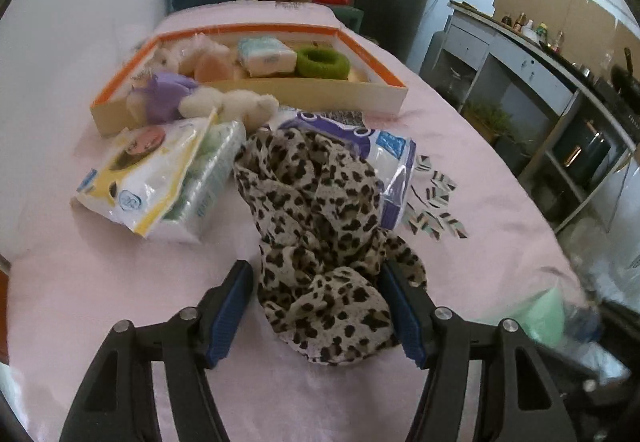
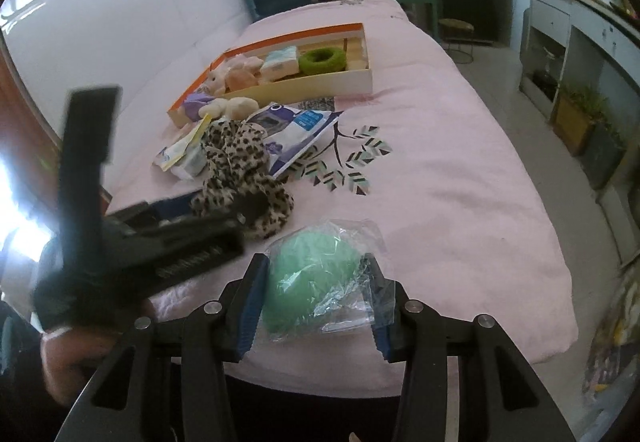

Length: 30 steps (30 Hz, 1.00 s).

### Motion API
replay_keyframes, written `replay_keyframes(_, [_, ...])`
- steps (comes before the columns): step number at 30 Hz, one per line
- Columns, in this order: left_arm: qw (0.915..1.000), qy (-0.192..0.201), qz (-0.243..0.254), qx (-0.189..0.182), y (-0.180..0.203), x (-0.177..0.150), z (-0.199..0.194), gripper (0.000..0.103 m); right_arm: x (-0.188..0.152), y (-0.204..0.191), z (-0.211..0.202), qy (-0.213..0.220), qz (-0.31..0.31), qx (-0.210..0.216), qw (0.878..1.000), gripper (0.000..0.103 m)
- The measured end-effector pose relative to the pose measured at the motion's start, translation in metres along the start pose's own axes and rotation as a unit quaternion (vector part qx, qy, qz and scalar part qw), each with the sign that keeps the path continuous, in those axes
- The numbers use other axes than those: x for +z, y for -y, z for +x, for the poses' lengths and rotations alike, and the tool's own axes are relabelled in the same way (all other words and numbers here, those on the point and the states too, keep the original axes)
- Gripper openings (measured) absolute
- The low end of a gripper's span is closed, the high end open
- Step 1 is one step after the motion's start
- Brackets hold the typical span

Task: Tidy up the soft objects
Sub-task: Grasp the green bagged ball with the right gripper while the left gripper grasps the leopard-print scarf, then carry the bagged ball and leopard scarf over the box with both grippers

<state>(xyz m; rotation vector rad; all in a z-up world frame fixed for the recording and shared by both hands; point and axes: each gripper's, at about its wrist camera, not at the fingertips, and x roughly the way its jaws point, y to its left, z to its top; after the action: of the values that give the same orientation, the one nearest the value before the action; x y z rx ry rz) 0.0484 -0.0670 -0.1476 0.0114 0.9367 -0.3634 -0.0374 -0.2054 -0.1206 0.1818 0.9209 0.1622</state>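
Note:
A leopard-print scarf (image 1: 320,226) lies crumpled on the pink bed cover. My left gripper (image 1: 316,282) is open, its blue-padded fingers either side of the scarf's near end. The scarf (image 2: 240,166) and the left gripper (image 2: 224,210) also show in the right wrist view. My right gripper (image 2: 316,274) is open around a green soft thing in a clear plastic bag (image 2: 312,274). An orange-rimmed box (image 1: 256,102) at the back holds plush toys (image 1: 192,94), a tissue pack (image 1: 266,56) and a green ring (image 1: 322,60).
A yellow-white tissue pack (image 1: 160,178) lies left of the scarf and a purple-white pack (image 1: 384,158) behind it. The bed's right edge (image 2: 532,210) drops to the floor. A wall runs along the left. A counter (image 1: 540,54) stands at the right.

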Motion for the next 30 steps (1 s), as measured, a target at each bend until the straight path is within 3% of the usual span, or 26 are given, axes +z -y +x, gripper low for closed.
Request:
replay_keyframes(4, [0.9997, 0.013, 0.015, 0.017, 0.001, -0.003, -0.004, 0.024, 0.003, -0.004, 0.003, 0.003, -0.004, 0.006, 1.000, 0.047])
replay_keyframes(7, [0.9999, 0.015, 0.009, -0.001, -0.005, -0.005, -0.011, 0.016, 0.004, -0.007, 0.004, 0.006, -0.010, 0.011, 1.000, 0.047])
replay_keyframes(17, [0.9982, 0.055, 0.010, -0.019, -0.007, 0.003, -0.055, 0.016, 0.019, -0.020, 0.006, 0.019, -0.034, 0.019, 0.999, 0.047])
replay_keyframes(30, [0.9939, 0.109, -0.004, 0.015, -0.021, 0.043, -0.101, 0.016, 0.078, -0.049, 0.000, 0.062, -0.086, 0.030, 0.994, 0.047])
